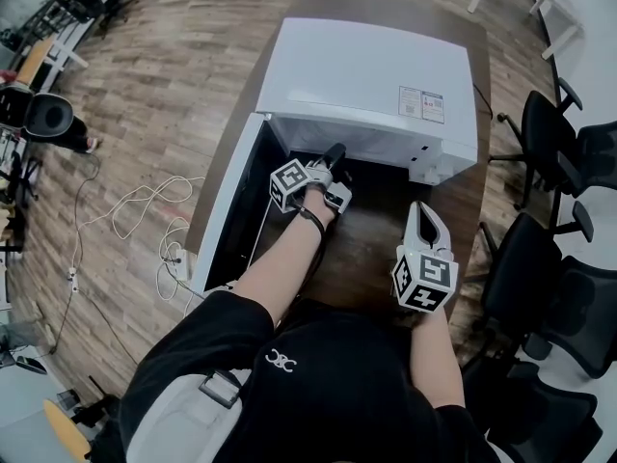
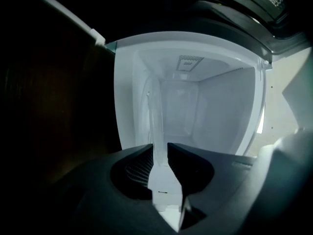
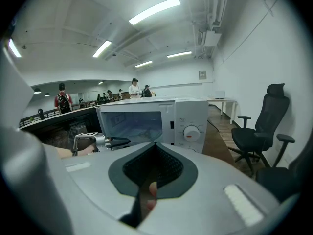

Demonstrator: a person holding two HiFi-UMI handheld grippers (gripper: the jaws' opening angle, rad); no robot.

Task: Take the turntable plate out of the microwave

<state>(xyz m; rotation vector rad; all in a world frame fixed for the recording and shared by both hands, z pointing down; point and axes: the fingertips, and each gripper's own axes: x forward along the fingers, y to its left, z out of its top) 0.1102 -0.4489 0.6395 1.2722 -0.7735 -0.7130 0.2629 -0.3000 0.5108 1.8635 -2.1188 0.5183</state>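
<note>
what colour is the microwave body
The microwave is white, clearest in the head view.

the left arm (image 1: pixel 285 270) is stretching forward, holding the left gripper (image 1: pixel 334 154) nearly level, its jaws pinching the edge of the turntable plate (image 2: pixel 156 116). the right gripper (image 1: pixel 424 216) is hanging beside it, tilting slightly downward, its jaws pressing together.

Open microwave cavity (image 2: pixel 210 111) ahead, its door (image 1: pixel 224 210) out at the left, office chairs (image 1: pixel 540 258) near the table's (image 1: pixel 381 234) right
</note>
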